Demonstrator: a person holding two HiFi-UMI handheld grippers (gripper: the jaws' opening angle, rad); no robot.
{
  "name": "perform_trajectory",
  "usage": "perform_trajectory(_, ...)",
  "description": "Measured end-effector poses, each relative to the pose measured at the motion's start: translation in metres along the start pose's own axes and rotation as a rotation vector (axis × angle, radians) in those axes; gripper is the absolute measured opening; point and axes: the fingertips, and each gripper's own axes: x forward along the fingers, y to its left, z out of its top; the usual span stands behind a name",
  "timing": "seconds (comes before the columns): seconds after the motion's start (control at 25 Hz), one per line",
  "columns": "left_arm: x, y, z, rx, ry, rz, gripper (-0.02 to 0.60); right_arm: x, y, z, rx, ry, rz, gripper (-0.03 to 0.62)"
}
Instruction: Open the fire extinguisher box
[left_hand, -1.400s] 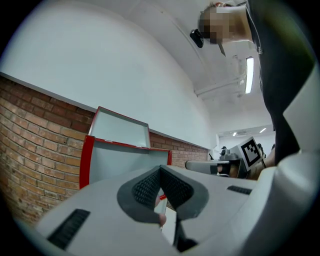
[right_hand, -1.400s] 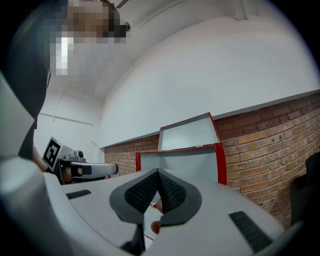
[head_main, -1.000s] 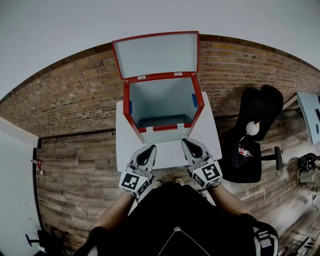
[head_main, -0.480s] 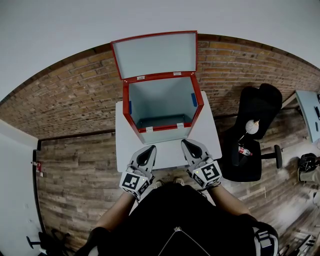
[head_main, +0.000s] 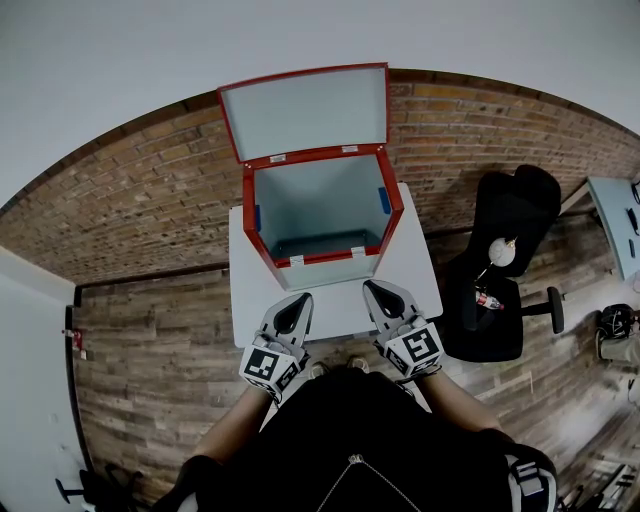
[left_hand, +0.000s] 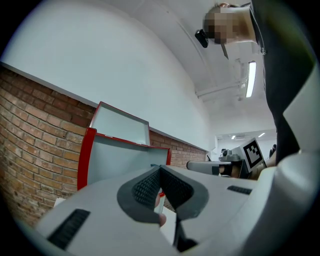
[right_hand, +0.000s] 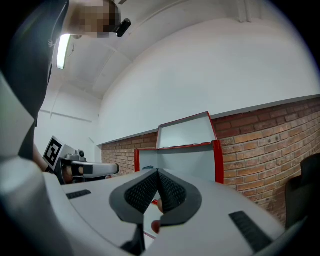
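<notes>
We hold the left gripper (head_main: 297, 303) and the right gripper (head_main: 375, 290) side by side in front of our body. Both point level and forward, with their square-marker cubes nearest us and our forearms reaching out from dark sleeves. In the left gripper view the left gripper's (left_hand: 160, 172) two dark ribbed pads meet at the tips, and nothing is caught between them. The right gripper view shows the right gripper (right_hand: 157, 175) pressed together in the same way, also empty. Straight ahead of both pairs of jaws, a little beyond their tips and apart from them, stands the red metal fire extinguisher box with a pale grey interior (head_main: 320, 200). It rests on a white rectangular table (head_main: 410, 270), and its front edge spans the gap between the two grippers. The box is open: its red-framed grey lid (head_main: 305, 110) is swung up and back, standing above the rear wall against the brick wall (head_main: 150, 190). The cavity facing the jaws holds nothing, with a small blue patch (head_main: 383, 199) on each inner side wall and two white labels (head_main: 298, 260) on the near rim. From the left gripper the box (left_hand: 120, 160) shows just left of the jaw tips, with the lid (left_hand: 122, 125) above it. From the right gripper the box (right_hand: 185, 162) sits just right of the tips, beneath its raised lid (right_hand: 185, 132).
</notes>
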Motion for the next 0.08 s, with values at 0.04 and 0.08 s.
perform_trajectory(0.04,0.0,0.0003,-0.0006,-0.001,-0.001,-0.001,0.048,-0.0002,-0.0008,0.0005,-0.002,-0.004,-0.003,0.018)
perform_trajectory(0.08,0.0001,0.0005,-0.001,-0.002,-0.002,-0.002,0.049,-0.0004,-0.0017,0.0009,-0.003,-0.009,-0.006,0.018)
